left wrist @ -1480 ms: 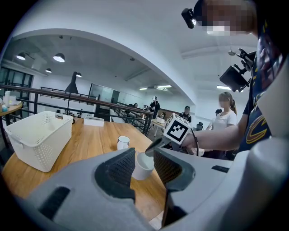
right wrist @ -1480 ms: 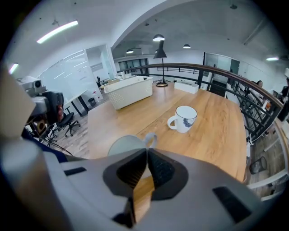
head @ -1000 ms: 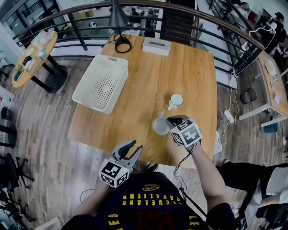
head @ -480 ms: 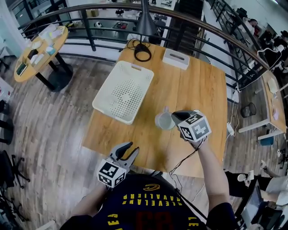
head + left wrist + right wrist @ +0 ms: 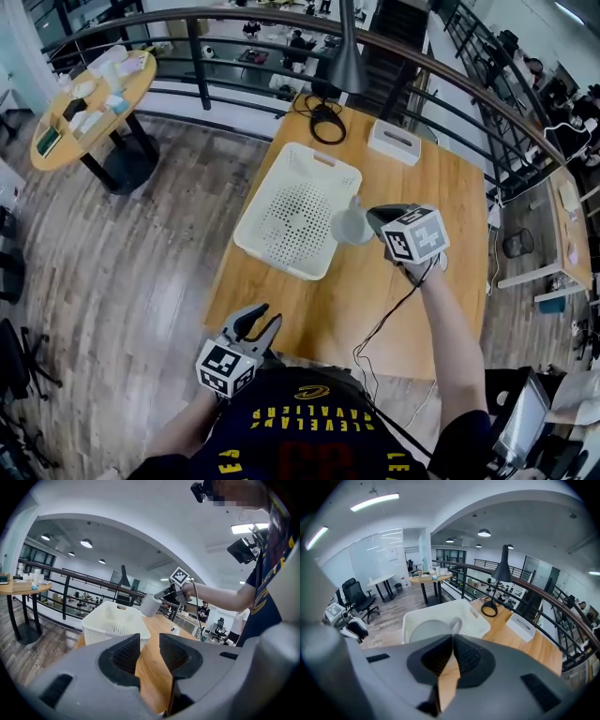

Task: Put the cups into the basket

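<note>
My right gripper point(image 5: 372, 217) is shut on the handle of a pale grey cup point(image 5: 350, 226) and holds it in the air over the right edge of the white perforated basket point(image 5: 277, 255). In the right gripper view the cup point(image 5: 427, 631) hangs just past the jaws, with the basket point(image 5: 474, 626) below it. The left gripper view shows the held cup point(image 5: 151, 604), the basket point(image 5: 108, 621) and a second small white cup point(image 5: 176, 630) standing on the table. My left gripper point(image 5: 259, 324) is at the table's near edge, open, with nothing between its jaws.
On the wooden table point(image 5: 375, 309) a white box point(image 5: 394, 141) stands at the far side, next to a black lamp point(image 5: 347, 58) and a coiled cable point(image 5: 326, 122). A dark railing point(image 5: 234, 28) runs behind. A round table point(image 5: 89, 103) stands to the left.
My right gripper has lifted the cup off the table and carried it left and away, up to the basket's right edge. The left gripper keeps its place by the near edge, jaws unchanged.
</note>
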A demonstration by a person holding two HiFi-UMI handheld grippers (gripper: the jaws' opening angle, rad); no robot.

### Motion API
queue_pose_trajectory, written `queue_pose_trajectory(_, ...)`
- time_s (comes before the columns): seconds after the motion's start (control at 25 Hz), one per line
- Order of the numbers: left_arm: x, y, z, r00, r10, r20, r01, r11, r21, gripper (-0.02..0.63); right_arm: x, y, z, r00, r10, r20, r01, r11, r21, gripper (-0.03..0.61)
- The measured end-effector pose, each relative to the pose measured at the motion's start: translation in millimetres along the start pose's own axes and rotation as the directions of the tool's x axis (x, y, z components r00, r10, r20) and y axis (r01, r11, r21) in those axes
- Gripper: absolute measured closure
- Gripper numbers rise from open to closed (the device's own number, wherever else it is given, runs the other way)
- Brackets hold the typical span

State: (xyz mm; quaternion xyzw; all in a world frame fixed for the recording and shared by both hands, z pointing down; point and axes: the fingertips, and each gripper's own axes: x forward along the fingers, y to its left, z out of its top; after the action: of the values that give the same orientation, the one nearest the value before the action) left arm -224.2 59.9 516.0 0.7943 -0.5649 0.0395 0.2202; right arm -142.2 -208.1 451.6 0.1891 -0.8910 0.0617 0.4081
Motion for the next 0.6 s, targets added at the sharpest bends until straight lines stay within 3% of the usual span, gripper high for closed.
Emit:
queue_pose_trajectory(0.28,-24.1,38.0,-5.0,0.998,0.062,-0.017,-0.062,0.998,-0.017,0.492,48.7,7.9,40.1,1.000,0.015,-0.016,-0.016,1.000,-0.015,0.557)
queue_pose_trajectory(0.6,-37.3,27.0,-7.9,0.985,0.173,-0.021,-0.173,0.984,-0.035,0.492,102.6,5.7,51.8,0.997,0.047,-0.060,-0.053,0.994,-0.093,0.557)
